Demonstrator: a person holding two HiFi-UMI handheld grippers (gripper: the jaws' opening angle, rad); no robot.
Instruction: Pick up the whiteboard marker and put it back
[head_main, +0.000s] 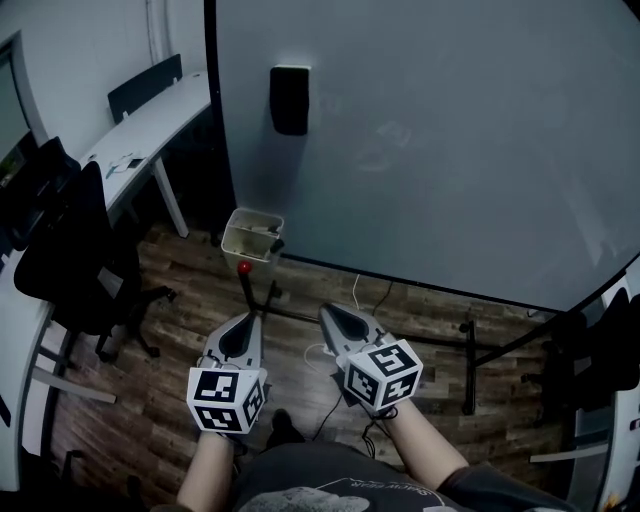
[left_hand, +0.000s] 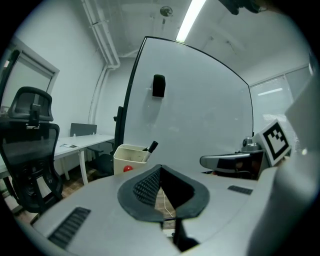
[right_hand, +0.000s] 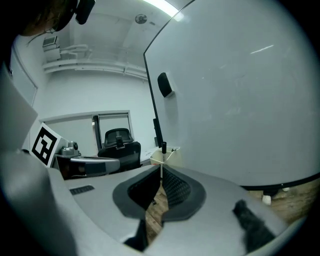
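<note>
A cream marker holder (head_main: 252, 234) hangs at the lower left corner of the big whiteboard (head_main: 430, 130). A black-capped whiteboard marker (left_hand: 151, 147) sticks up out of the holder (left_hand: 131, 154), and a red round thing (head_main: 243, 267) shows just below it. Both grippers are held side by side over the wooden floor, short of the holder. My left gripper (head_main: 243, 320) is shut and holds nothing; its tips (left_hand: 161, 168) meet. My right gripper (head_main: 329, 313) is shut and empty too. In the right gripper view the marker (right_hand: 163, 147) stands straight ahead above the tips (right_hand: 161, 170).
A black eraser (head_main: 289, 99) sticks high on the board. A black office chair (head_main: 75, 250) and a white desk (head_main: 150, 118) stand at the left. The board's black stand foot (head_main: 469, 368) and loose cables (head_main: 355, 295) lie on the floor ahead. Another dark chair (head_main: 600, 350) is at the right.
</note>
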